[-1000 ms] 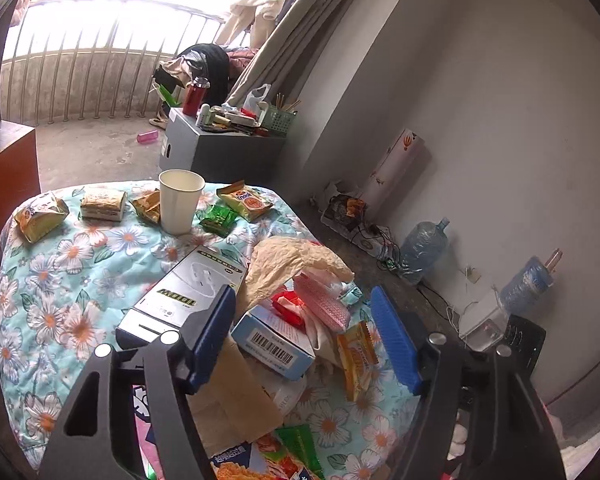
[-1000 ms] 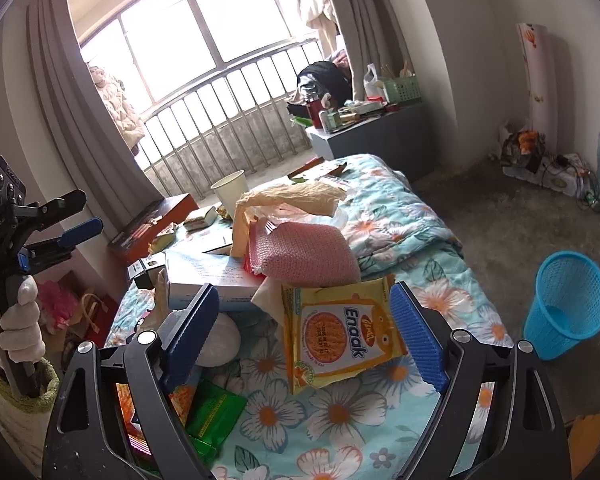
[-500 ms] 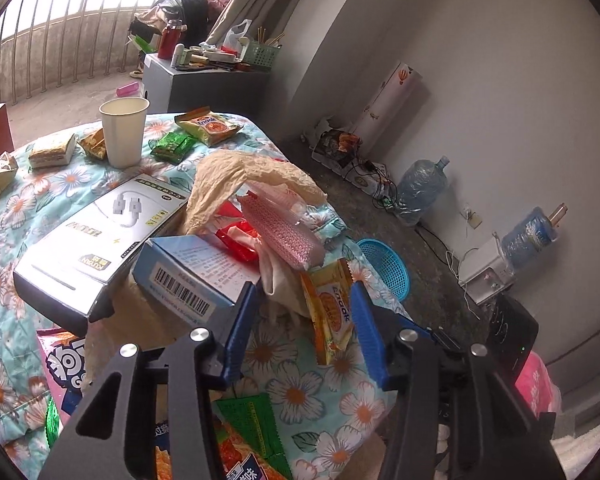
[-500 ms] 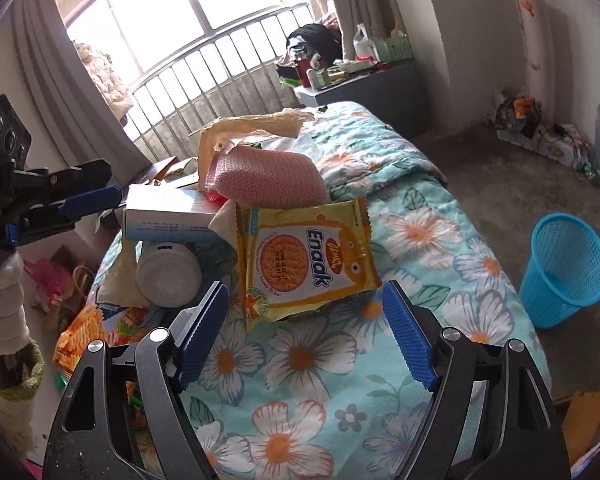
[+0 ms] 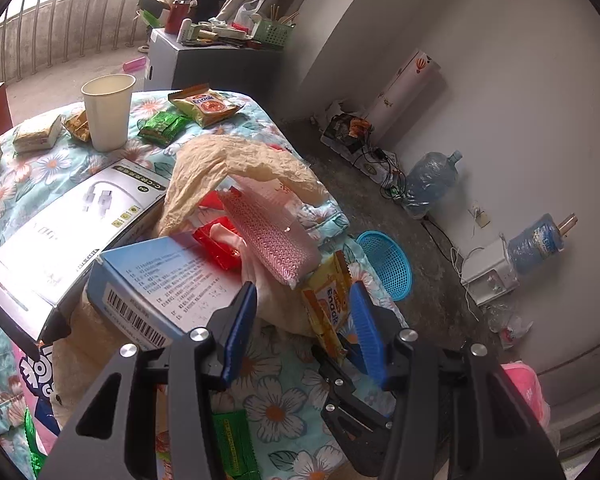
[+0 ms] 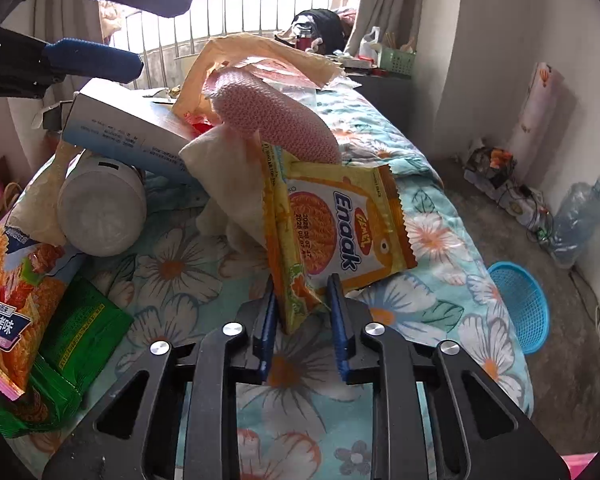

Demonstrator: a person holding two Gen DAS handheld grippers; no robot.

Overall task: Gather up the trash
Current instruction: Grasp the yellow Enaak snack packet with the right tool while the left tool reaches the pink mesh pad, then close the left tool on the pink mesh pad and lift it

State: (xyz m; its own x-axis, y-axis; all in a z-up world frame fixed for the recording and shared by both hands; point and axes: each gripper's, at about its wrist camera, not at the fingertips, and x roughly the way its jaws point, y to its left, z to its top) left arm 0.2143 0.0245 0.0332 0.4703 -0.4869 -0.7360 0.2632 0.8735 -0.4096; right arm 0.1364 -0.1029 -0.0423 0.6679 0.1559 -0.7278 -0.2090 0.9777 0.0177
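Floral bedspread [image 6: 432, 236] is carrying the whole mess, and on the left the left gripper [image 5: 302, 332] is hovering over the pile, jaws wide apart and gripping nothing, apparently keeping clear. A blue box [image 6: 128, 132] and a white jar [image 6: 100, 214] are crowding that side. Centre stage, the right gripper [image 6: 302, 316] is pinching the folded lower corner of the Enaak wrapper [image 6: 340, 228], jaws nearly together on it. A pink mesh pouch [image 6: 272, 120] is lying on the wrapper's top edge and may drag. Far right, the blue bin [image 6: 520, 308] is waiting on the floor beside the bed, a likely drop spot.
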